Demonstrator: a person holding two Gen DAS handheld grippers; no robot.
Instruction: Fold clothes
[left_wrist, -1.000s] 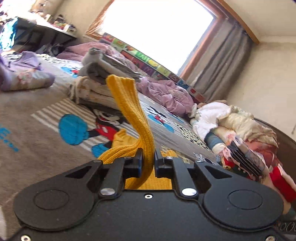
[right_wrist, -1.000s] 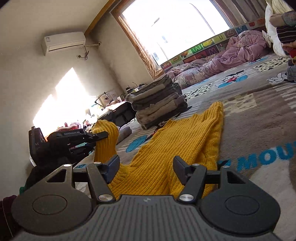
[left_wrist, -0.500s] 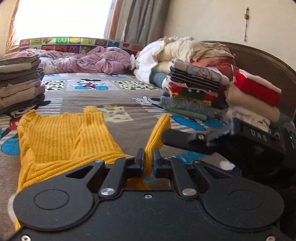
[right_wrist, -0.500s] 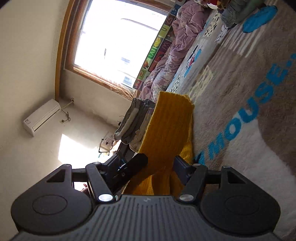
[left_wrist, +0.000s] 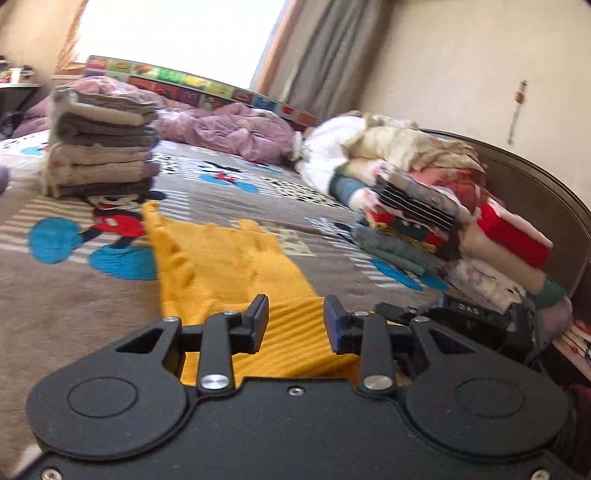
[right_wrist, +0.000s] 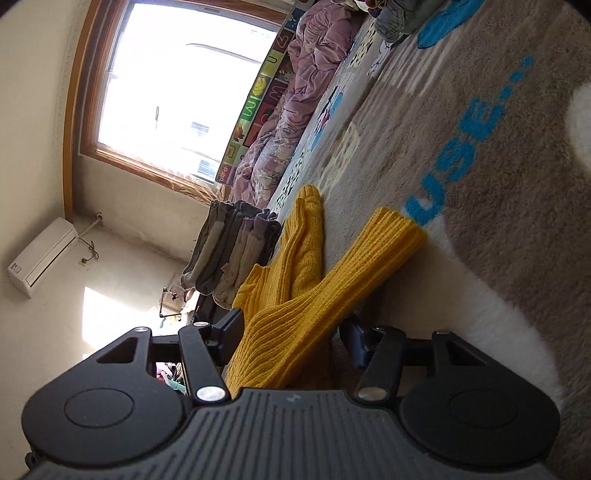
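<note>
Two hand-held grippers work one yellow knit sweater (left_wrist: 221, 266) on the bed, and what has just changed is the left one's hold. A second ago the left hand-held gripper (left_wrist: 295, 321) pinched a yellow sleeve and held it up; half a second ago it was still clamped on it, close to the right tool. Its jaws have just been opening, and now they stand a little apart with nothing pinched, the ribbed knit lying flat on the blanket (left_wrist: 74, 314) beneath the gap. I judge that the sleeve has been laid across and let go, so one fold is down.

The right hand-held gripper (right_wrist: 291, 332) has just been closing. Its jaws are at a middling width, with a thick band of the sweater (right_wrist: 295, 325) between them. The left pad seems to touch the knit, while the far pad is partly hidden behind cloth (so I cannot tell whether it truly grips). A ribbed cuff (right_wrist: 399, 229) juts out toward the blanket's blue lettering.

The sweater lies near the bed's middle, toward the near edge. A stack of folded grey and beige clothes (left_wrist: 99, 144) stands well behind it, and a looser heap of mixed clothes (left_wrist: 443, 206) sits against the headboard (left_wrist: 546, 192).

No basket, box or other container is in view, so the folded stack is likely the destination.
</note>
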